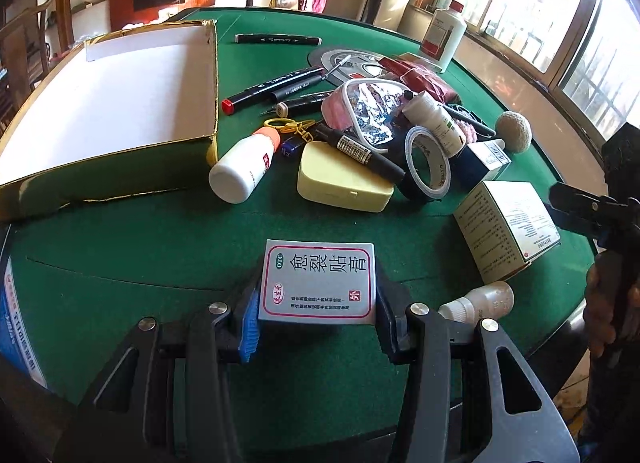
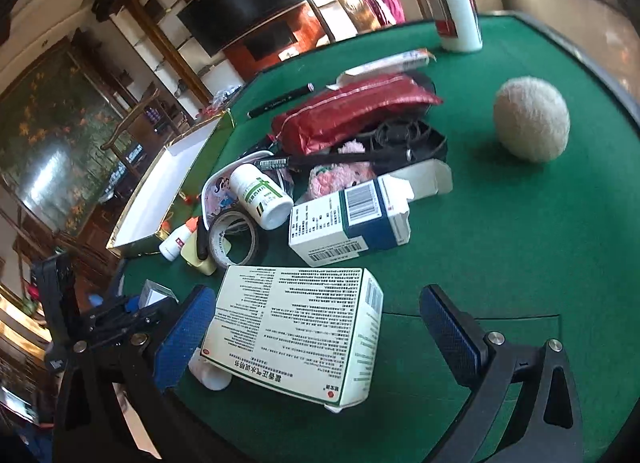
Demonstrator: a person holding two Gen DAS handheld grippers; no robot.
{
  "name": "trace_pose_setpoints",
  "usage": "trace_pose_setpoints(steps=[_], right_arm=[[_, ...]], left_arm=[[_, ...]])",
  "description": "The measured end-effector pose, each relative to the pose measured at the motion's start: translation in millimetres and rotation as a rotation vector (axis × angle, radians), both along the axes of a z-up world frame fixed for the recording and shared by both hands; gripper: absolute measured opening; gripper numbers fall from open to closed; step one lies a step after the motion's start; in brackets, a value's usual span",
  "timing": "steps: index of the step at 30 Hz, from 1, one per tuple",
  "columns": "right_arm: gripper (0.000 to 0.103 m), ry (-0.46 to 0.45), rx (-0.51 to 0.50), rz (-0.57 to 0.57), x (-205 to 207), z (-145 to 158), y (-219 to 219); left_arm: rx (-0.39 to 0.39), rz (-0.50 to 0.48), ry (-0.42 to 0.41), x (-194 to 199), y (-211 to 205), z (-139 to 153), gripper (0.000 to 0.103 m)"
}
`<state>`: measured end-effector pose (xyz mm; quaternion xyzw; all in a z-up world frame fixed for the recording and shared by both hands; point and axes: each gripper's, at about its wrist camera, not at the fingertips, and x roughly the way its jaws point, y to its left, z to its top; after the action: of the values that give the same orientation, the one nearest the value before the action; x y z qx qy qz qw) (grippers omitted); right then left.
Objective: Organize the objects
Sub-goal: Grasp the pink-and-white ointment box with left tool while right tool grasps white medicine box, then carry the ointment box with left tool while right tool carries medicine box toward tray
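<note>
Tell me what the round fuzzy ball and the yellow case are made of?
The fuzzy ball looks like soft wool or plush: its cream surface is matte and hairy. The yellow case looks like hard plastic: smooth, slightly shiny, with a seam and a small clasp. Neither can be told for sure by sight.

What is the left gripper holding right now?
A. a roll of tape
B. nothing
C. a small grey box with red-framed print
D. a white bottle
C: the left gripper has its pads pressed on both sides of the grey box.
</note>
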<state>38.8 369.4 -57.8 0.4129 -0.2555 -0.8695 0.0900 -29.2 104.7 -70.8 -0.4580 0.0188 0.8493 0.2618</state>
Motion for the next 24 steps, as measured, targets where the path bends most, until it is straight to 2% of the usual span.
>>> trace_pose_setpoints(steps=[2,5,6,8,11,12,18,24], right_arm=[[0.103,0.005,-0.042,0.076,8.3,0.8,-15.4],[0.102,0.002,-0.038,0.287,31.7,10.2,-54.7],[0.102,0.006,0.013,0.339,40.2,15.7,-67.5],[0.102,0.027,0.192,0.374,52.4,28.2,-82.9],[0.102,0.115,0.478,0.399,55.9,50.6,-92.1],[0.102,0.13,0.54,0.435,50.5,55.5,-93.5],[0.102,0.048,0.743,0.823,0.2,46.4,-126.7],[0.102,-0.069,0.867,1.053,-27.6,24.7,-151.8]], left_arm=[[0.001,-0.002,0.005,1.1,0.1,0.1,0.046],[0.0,-0.007,0.004,1.1,-0.2,0.7,0.046],[0.001,-0.008,0.002,0.7,-0.2,0.9,0.046],[-0.005,-0.011,0.004,0.6,0.2,1.1,0.046],[-0.013,-0.01,0.009,0.9,1.5,1.1,0.046],[-0.017,-0.01,0.01,1.3,2.1,1.2,0.046],[-0.034,0.005,0.011,2.4,3.6,1.3,0.046],[-0.054,0.005,0.018,3.5,6.5,0.7,0.047]])
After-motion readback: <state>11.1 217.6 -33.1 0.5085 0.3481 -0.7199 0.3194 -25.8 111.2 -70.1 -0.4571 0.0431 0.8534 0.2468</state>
